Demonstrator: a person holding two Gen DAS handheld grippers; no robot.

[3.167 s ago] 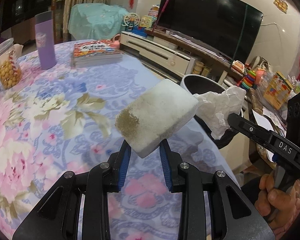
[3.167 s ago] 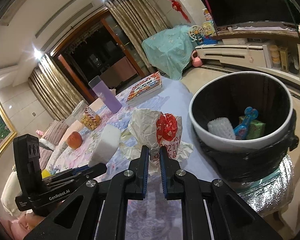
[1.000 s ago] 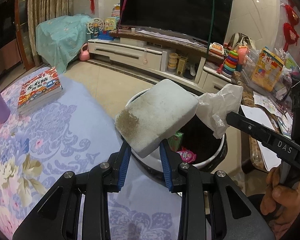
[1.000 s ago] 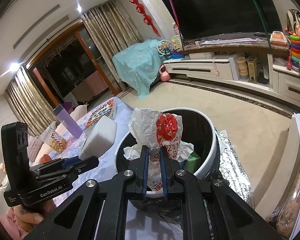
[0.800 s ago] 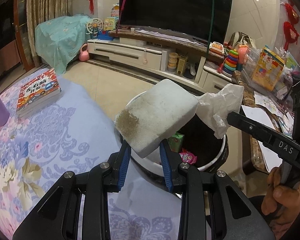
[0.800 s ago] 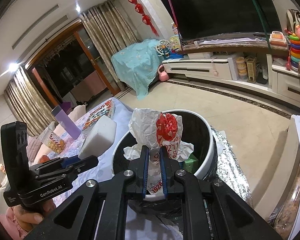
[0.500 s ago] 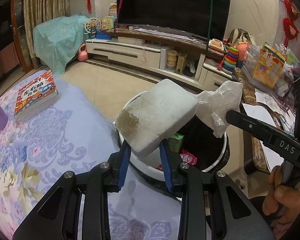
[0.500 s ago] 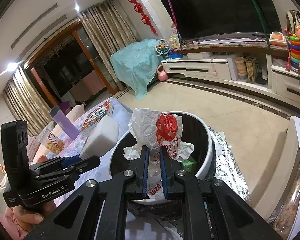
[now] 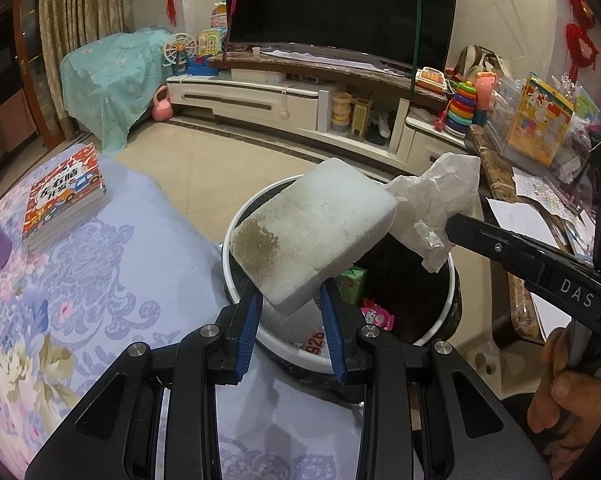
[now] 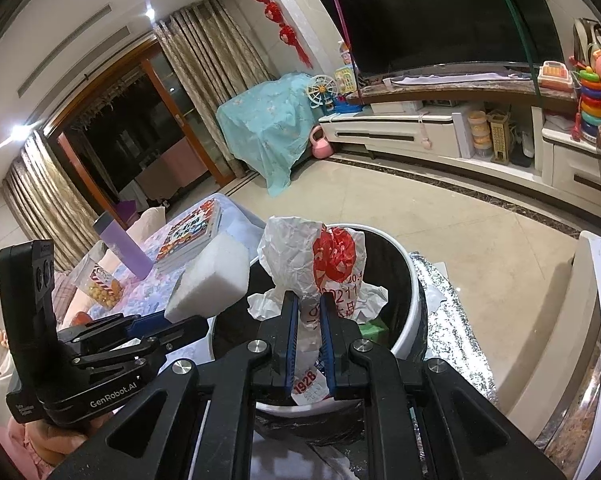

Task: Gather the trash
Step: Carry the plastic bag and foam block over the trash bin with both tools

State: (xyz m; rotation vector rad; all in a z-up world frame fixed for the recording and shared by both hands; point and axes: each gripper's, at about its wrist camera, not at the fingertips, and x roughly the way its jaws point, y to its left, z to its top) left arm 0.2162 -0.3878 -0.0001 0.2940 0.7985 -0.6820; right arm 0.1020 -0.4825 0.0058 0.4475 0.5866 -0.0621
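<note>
My left gripper (image 9: 288,300) is shut on a white foam block (image 9: 312,236) with a brownish stained corner, held over the near rim of the round white trash bin (image 9: 236,280). The block also shows in the right wrist view (image 10: 208,280). My right gripper (image 10: 308,304) is shut on a crumpled white paper wrapper with red print (image 10: 320,260), held over the bin's (image 10: 414,320) opening. In the left wrist view the wrapper (image 9: 436,208) hangs from the right gripper over the bin's far right side. Inside the bin lie a green carton (image 9: 350,284) and a pink packet (image 9: 374,316).
The floral tablecloth (image 9: 80,288) lies left of the bin, with a stack of books (image 9: 64,192) and a purple bottle (image 10: 124,248) on it. A snack jar (image 10: 100,284) stands near the bottle. A TV cabinet (image 9: 280,100) and toys line the far wall.
Both grippers moved with their loads from over the table to above the bin. In the last second they shifted slightly further over the bin's opening.
</note>
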